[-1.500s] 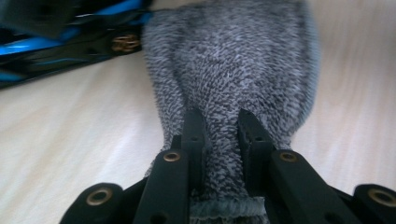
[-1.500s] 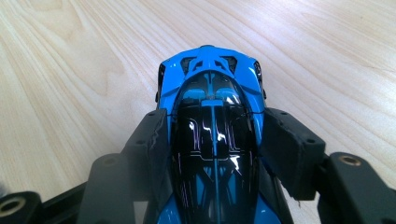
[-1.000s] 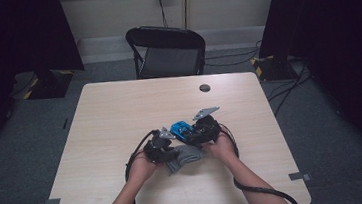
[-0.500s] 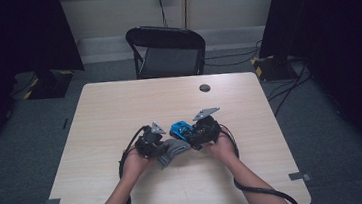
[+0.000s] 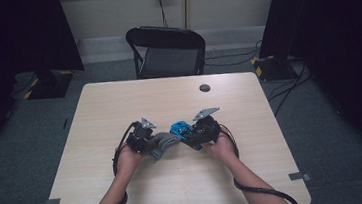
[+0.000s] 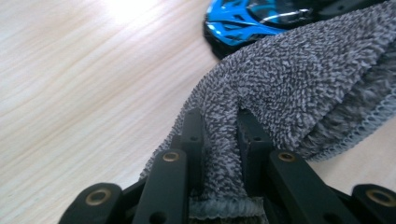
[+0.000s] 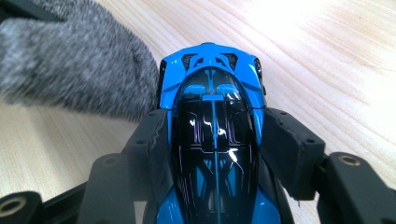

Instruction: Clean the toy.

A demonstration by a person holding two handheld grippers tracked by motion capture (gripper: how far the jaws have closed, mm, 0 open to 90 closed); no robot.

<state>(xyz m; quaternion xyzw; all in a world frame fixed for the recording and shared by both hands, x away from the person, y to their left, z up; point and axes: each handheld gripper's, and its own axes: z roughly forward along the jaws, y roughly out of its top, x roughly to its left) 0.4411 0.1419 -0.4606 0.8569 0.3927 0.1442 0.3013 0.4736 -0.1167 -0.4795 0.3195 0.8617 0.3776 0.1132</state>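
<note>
Pale wood grain covers the desk [image 5: 127, 187], a rectangular top that carries everything in hand near its middle. Behind its far edge stands a black folding chair [image 5: 168, 50], pushed close, on a grey carpeted floor [image 5: 321, 118].

On the desk, the two hands come in from the near edge and meet just short of the centre. The left tool [image 5: 154, 144] is clamped on a grey terry cloth [image 6: 299, 88]; in the left gripper view the fabric is pinched between the two black jaws and bunches out ahead of them in a thick fold, its stitched hem showing at the right. The cloth's free end lies against the front of a blue and black toy car [image 7: 212, 121].

The right tool [image 5: 192, 137] grips that car by its flanks: in the right gripper view the pads press on both sides of the glossy black cabin, the blue nose pointing away from the camera, the cloth touching the car's left front corner.

Farther off, near the desk's far edge, sits a small dark round disc [image 5: 205, 87], well apart from the hands.
</note>
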